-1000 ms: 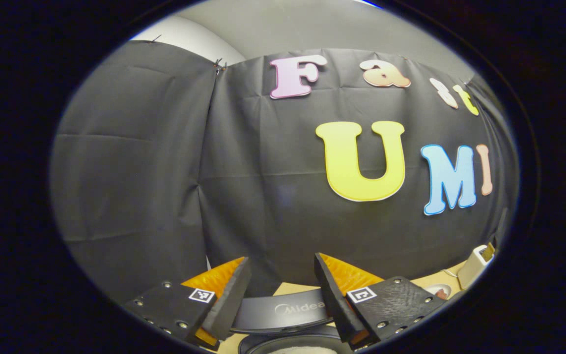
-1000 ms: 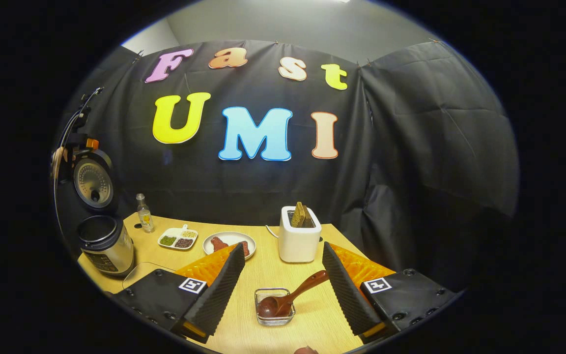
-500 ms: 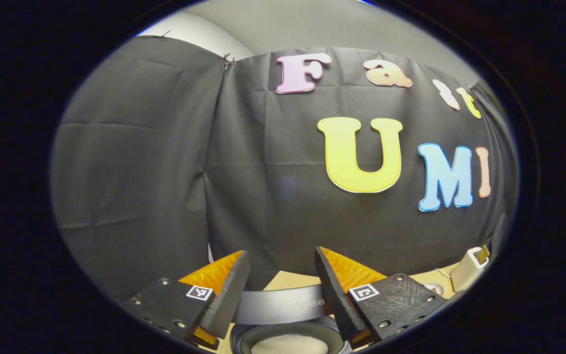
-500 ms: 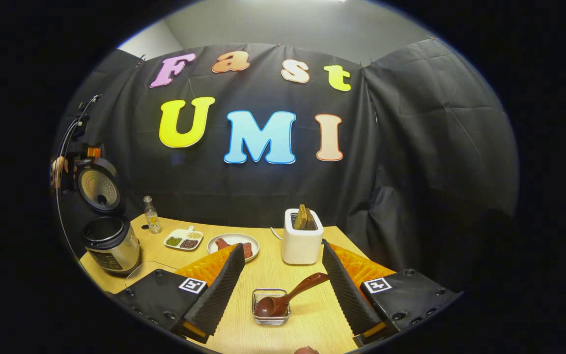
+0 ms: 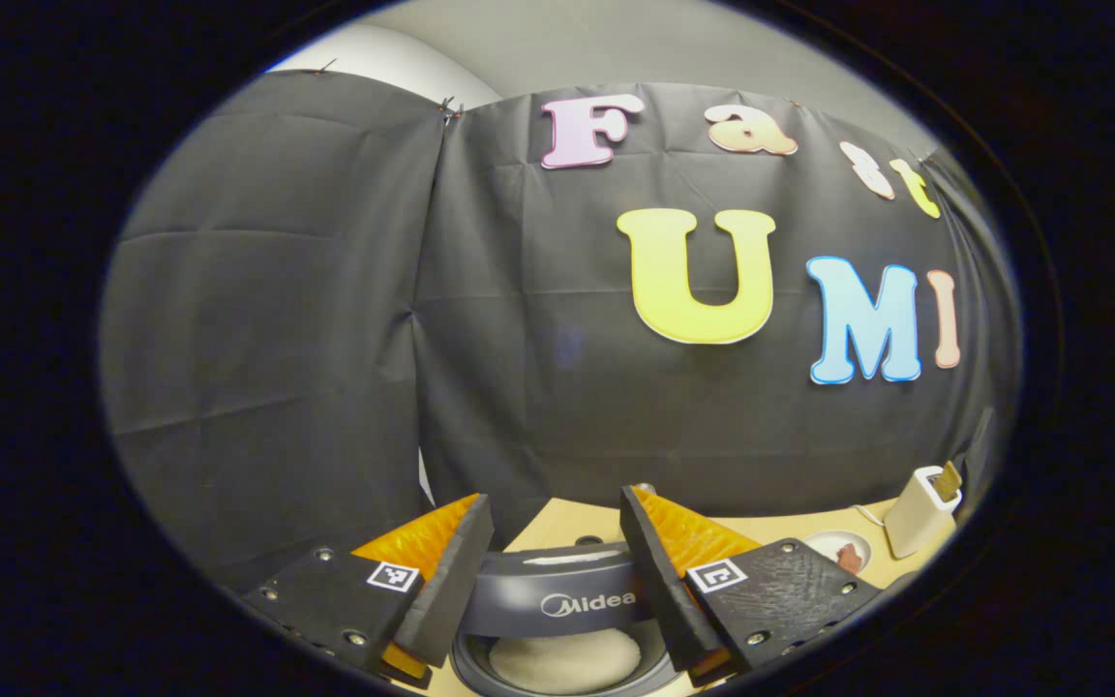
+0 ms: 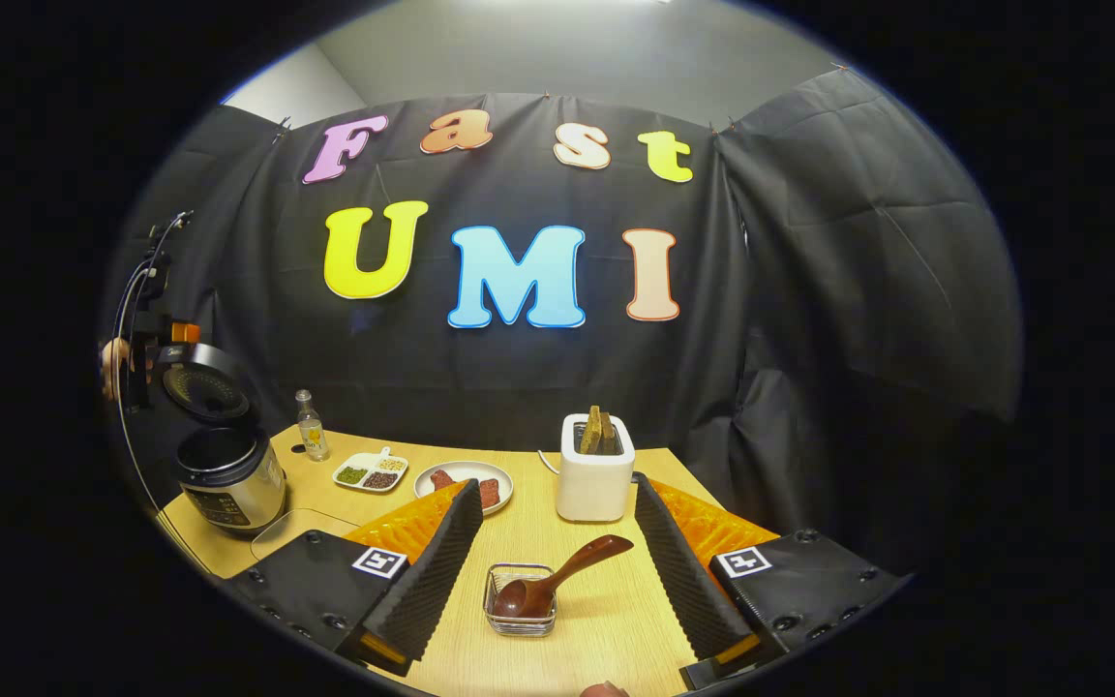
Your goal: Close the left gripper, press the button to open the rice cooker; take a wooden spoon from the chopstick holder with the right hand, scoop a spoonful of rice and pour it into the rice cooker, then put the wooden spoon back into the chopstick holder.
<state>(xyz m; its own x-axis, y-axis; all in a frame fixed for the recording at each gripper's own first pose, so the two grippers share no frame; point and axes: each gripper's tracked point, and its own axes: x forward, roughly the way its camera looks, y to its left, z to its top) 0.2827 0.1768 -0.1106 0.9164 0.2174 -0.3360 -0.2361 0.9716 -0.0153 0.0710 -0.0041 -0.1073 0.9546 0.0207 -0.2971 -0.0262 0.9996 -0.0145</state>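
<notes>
Our view of the cooker has dipped: lid up, rice in its pot. Both jaws released; spoon rests in the holder on the surface, ready for grabbing

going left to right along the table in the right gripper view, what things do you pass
rice cooker → small bottle → divided dish → plate → wire holder with the wooden spoon → white toaster.
</notes>
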